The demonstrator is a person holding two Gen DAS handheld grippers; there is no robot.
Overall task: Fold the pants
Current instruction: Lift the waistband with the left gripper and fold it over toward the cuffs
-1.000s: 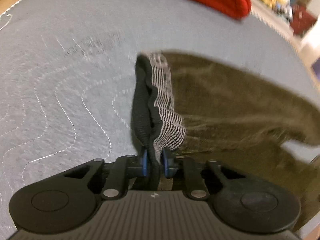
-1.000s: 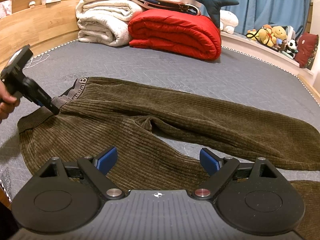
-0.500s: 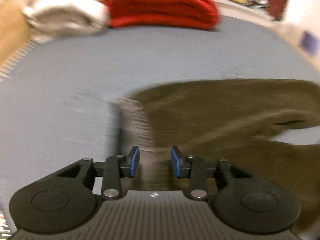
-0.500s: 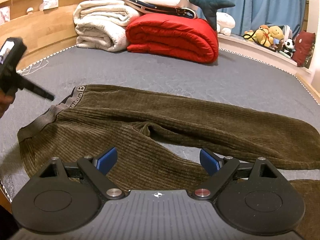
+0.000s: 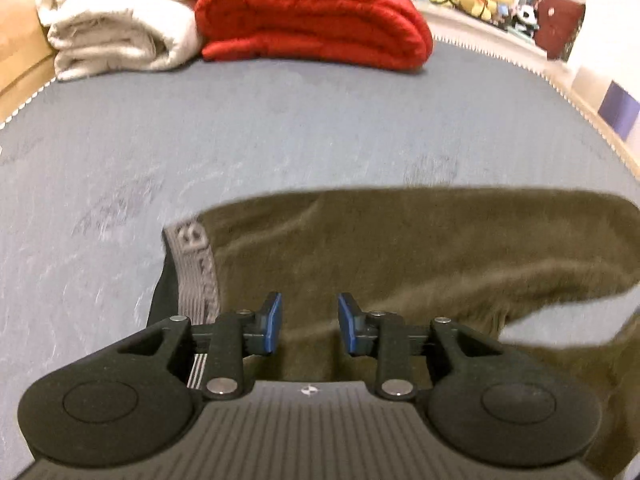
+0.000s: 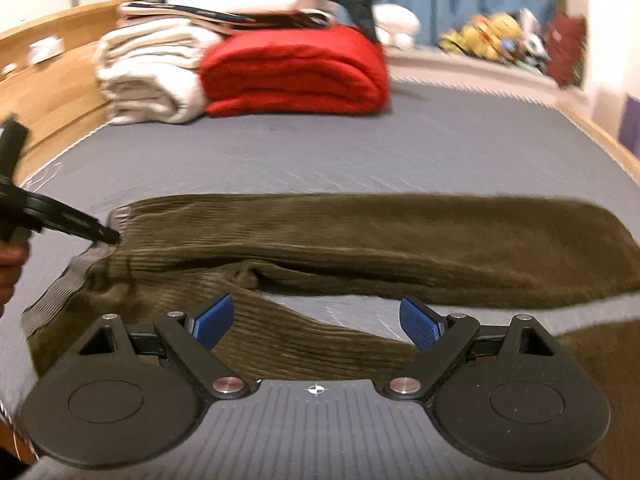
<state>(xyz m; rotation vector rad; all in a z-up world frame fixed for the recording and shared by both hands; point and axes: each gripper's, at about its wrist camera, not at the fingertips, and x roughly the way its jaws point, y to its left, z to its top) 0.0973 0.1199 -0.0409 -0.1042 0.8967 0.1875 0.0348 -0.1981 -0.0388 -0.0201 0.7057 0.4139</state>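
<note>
Your corduroy pants (image 6: 304, 240) lie flat across the grey mattress (image 6: 360, 152), waistband (image 5: 196, 264) toward nine o'clock. Your left gripper (image 5: 308, 322) hovers part-spread and empty, your right gripper (image 6: 316, 316) spread wide. The blur hides the crotch; a bunched fold there probably skews the next fold.

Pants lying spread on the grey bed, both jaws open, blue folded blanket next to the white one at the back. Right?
One thing is off: the folded blanket beside the white blanket is red, not blue, as the right wrist view shows. The pants do lie spread on the grey bed, and both jaws are open.
</note>
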